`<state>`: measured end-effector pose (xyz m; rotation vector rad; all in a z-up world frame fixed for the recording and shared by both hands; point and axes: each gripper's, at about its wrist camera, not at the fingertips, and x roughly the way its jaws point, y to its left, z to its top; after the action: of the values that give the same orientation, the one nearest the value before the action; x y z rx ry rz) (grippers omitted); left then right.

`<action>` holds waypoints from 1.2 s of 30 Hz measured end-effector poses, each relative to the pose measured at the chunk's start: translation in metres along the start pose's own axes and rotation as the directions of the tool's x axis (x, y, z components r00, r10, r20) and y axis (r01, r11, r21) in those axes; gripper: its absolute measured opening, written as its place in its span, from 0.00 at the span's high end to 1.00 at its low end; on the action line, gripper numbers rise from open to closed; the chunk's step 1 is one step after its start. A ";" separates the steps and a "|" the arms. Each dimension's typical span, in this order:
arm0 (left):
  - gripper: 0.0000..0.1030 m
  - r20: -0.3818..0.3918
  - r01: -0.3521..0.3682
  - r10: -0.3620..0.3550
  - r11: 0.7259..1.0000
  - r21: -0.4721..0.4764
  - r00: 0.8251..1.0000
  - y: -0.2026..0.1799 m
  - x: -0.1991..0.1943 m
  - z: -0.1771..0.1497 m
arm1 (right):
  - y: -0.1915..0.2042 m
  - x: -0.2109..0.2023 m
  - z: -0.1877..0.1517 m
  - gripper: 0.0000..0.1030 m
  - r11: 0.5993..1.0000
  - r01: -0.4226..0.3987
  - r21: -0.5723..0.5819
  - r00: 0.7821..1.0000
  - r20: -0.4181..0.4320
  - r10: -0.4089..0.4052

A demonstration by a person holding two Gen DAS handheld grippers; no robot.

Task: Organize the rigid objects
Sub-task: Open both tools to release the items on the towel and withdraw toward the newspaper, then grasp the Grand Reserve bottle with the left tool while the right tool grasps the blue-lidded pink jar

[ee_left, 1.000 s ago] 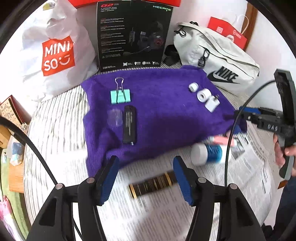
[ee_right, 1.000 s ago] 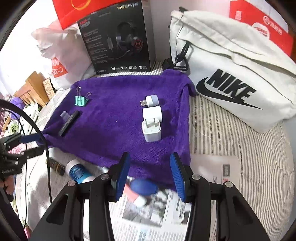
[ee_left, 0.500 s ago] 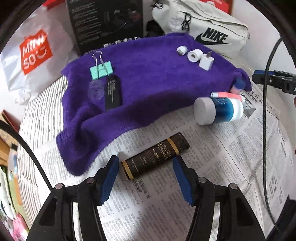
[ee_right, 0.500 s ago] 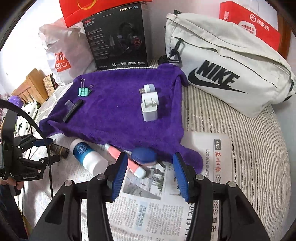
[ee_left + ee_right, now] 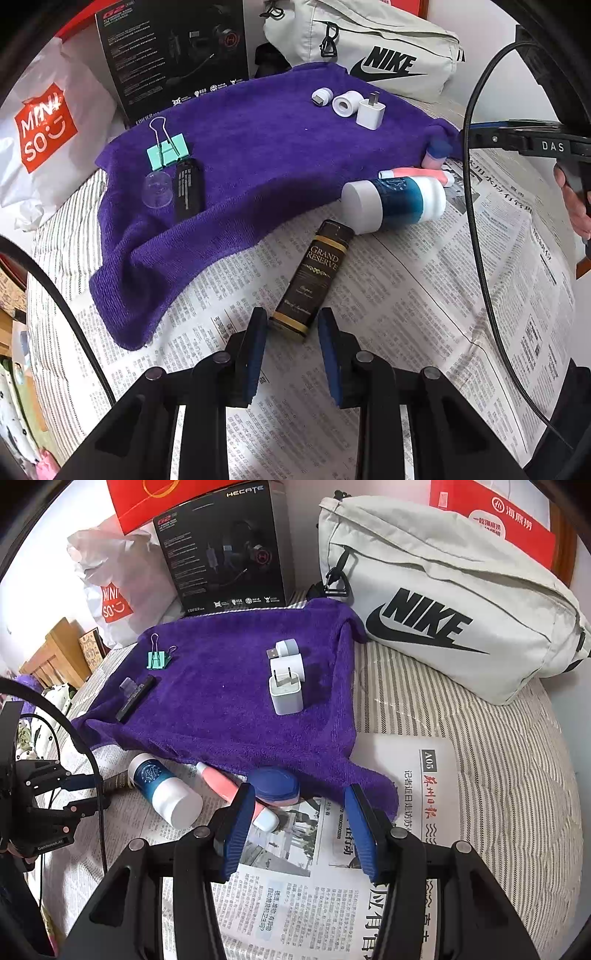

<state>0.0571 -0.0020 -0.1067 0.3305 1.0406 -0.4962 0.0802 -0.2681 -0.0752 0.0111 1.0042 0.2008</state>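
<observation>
A dark brown "Grand Reserve" tube lies on newspaper; my left gripper is open with its pads either side of the tube's near end. A blue-and-white bottle lies beyond it, by a pink tube. My right gripper is open just in front of a blue-lidded round case and the pink tube. On the purple towel sit a white charger, a white adapter, a green binder clip and a black stick.
A Nike bag, a black headset box and a Miniso bag stand behind the towel. Newspaper covers the striped bedding in front. Wooden furniture is at the left.
My left gripper turned and closed in on the brown tube, its jaws narrowing around the near end. My right gripper drew back slightly towards the blue case.
</observation>
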 end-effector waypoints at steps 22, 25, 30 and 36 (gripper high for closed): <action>0.76 -0.026 0.004 -0.004 1.000 0.022 1.000 -0.008 0.012 0.023 | -0.004 0.000 -0.010 0.51 1.000 -0.030 -0.005 0.999 -0.020 0.030; 0.75 -0.028 0.002 -0.003 1.000 -0.015 1.000 -0.001 0.007 0.013 | 0.000 -0.001 -0.015 0.51 0.998 -0.060 -0.022 0.998 -0.025 0.060; 0.75 -0.012 -0.020 0.019 0.997 -0.080 1.000 0.004 0.006 0.008 | 0.014 0.006 -0.018 0.51 0.993 -0.092 -0.074 0.995 -0.044 0.089; 0.75 -0.009 -0.021 0.020 0.995 -0.102 1.000 0.006 0.007 0.009 | 0.018 0.018 -0.018 0.51 0.991 -0.090 -0.098 0.994 -0.065 0.084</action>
<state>0.0695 -0.0030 -0.1082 0.2518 1.0653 -0.4220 0.0719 -0.2487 -0.0980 -0.0436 1.0539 0.3329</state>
